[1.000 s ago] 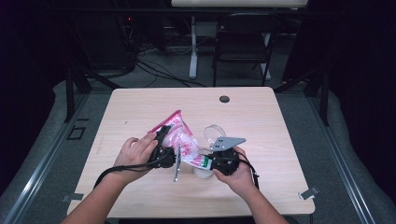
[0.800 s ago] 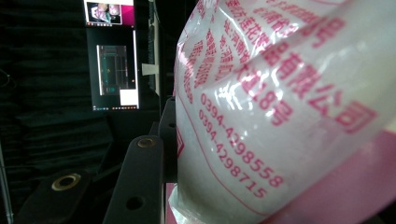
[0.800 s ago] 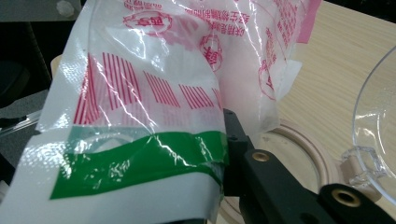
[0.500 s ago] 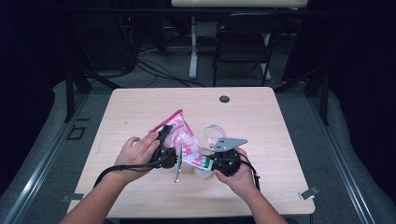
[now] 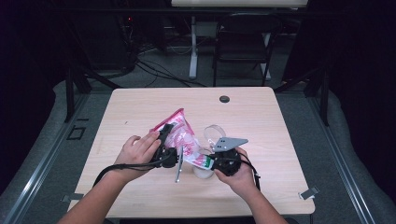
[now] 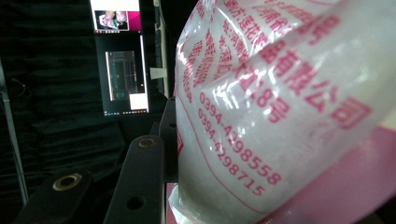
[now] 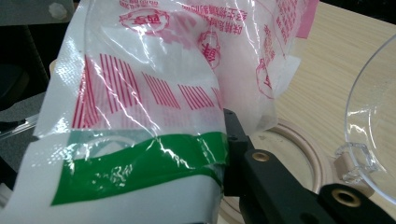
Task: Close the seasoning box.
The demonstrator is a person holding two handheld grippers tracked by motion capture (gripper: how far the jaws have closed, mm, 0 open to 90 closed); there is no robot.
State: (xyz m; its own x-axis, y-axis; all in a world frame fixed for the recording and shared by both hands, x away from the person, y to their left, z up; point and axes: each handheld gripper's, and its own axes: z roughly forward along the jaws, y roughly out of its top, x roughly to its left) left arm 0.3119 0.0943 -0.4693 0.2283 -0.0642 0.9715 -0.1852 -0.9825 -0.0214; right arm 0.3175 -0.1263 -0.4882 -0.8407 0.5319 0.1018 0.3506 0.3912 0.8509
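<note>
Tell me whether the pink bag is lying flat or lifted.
Lifted and tilted: both tongs hold the pink bag above the table, its lower end over a round container.

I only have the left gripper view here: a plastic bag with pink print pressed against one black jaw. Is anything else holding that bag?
Observer: Yes. The right gripper has its jaws shut on the green-banded end of the bag.
Operator: What is below that end?
Observer: A round container with a pale rim, standing on the table.
Operator: Anything beside it?
Observer: A clear plastic lid sits on the table next to it.
</note>
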